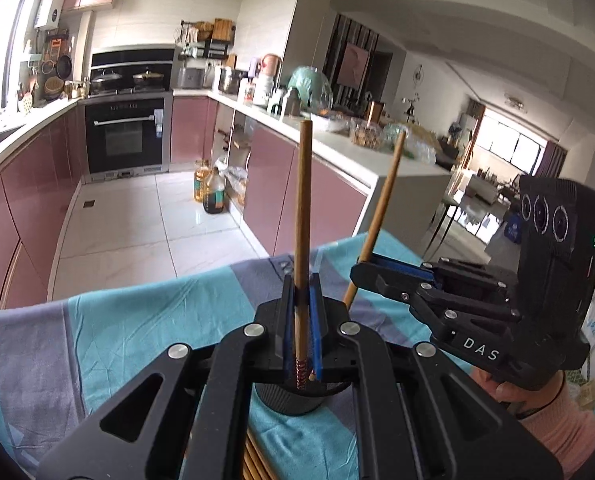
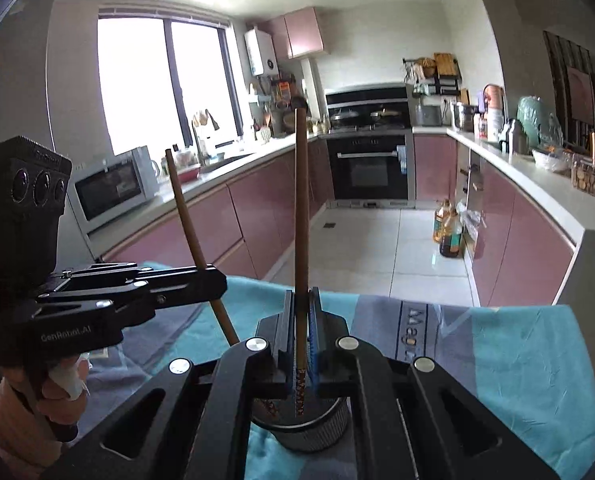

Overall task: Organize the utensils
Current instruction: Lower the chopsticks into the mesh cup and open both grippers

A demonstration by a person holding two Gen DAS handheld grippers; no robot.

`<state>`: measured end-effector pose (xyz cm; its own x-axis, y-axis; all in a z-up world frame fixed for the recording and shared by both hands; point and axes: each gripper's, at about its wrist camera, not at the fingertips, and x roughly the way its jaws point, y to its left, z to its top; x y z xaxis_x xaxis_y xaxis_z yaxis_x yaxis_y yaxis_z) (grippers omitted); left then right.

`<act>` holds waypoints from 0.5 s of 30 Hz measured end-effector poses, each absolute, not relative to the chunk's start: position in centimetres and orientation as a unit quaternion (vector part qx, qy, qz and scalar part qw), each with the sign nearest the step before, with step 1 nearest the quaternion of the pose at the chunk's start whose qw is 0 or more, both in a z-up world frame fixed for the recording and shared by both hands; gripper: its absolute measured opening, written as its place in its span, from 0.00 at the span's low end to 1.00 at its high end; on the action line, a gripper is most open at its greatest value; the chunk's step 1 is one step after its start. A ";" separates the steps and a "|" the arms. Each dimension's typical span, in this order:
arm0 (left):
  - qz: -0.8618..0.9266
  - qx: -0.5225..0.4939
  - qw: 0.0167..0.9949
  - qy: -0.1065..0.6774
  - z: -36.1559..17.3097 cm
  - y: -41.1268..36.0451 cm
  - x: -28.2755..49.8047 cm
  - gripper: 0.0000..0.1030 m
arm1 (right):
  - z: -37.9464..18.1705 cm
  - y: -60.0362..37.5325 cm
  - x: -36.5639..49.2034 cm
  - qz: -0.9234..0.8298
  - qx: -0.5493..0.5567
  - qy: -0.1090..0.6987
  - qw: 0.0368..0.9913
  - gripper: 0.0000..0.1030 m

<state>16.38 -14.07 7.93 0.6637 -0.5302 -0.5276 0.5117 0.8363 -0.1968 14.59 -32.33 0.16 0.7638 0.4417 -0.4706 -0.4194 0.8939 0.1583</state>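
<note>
My left gripper [image 1: 302, 280] is shut on a wooden chopstick [image 1: 303, 200] that stands nearly upright. Its red patterned lower end sits in the mouth of a black round holder [image 1: 293, 404] on the table. To the right, my right gripper [image 1: 359, 274] is shut on a second chopstick [image 1: 381, 208], which leans right and whose lower tip also reaches the holder. In the right wrist view, the right gripper [image 2: 302, 294] clamps its chopstick [image 2: 302, 208] above the holder [image 2: 309, 432]. The left gripper [image 2: 219, 280] is at the left with its slanted chopstick [image 2: 189, 224].
A teal and grey striped cloth [image 1: 117, 340] covers the table. Several more chopsticks [image 1: 257, 460] lie on it at the near edge. Beyond the table are a tiled kitchen floor, pink cabinets [image 1: 37, 200], an oven [image 2: 371, 172] and oil bottles [image 2: 449, 232].
</note>
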 end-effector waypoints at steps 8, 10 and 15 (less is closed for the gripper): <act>-0.283 0.008 0.900 0.332 3.4 -14.9 18.6 0.07 | -2.2 -30.9 16.3 0.233 0.005 0.315 0.920 0.05; -0.280 0.010 0.899 0.335 3.1 -15.0 19.1 0.08 | -2.5 -30.9 16.7 0.231 0.009 0.320 0.919 0.05; -0.268 0.017 0.900 0.343 2.3 -15.1 20.4 0.13 | -2.7 -30.4 17.2 0.226 0.020 0.325 0.918 0.07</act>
<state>20.44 -15.07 2.28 0.6211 -0.4716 -0.6260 0.4944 0.8555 -0.1541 17.18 -30.39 -2.74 0.6861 0.4286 -0.5878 -0.4019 0.8968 0.1847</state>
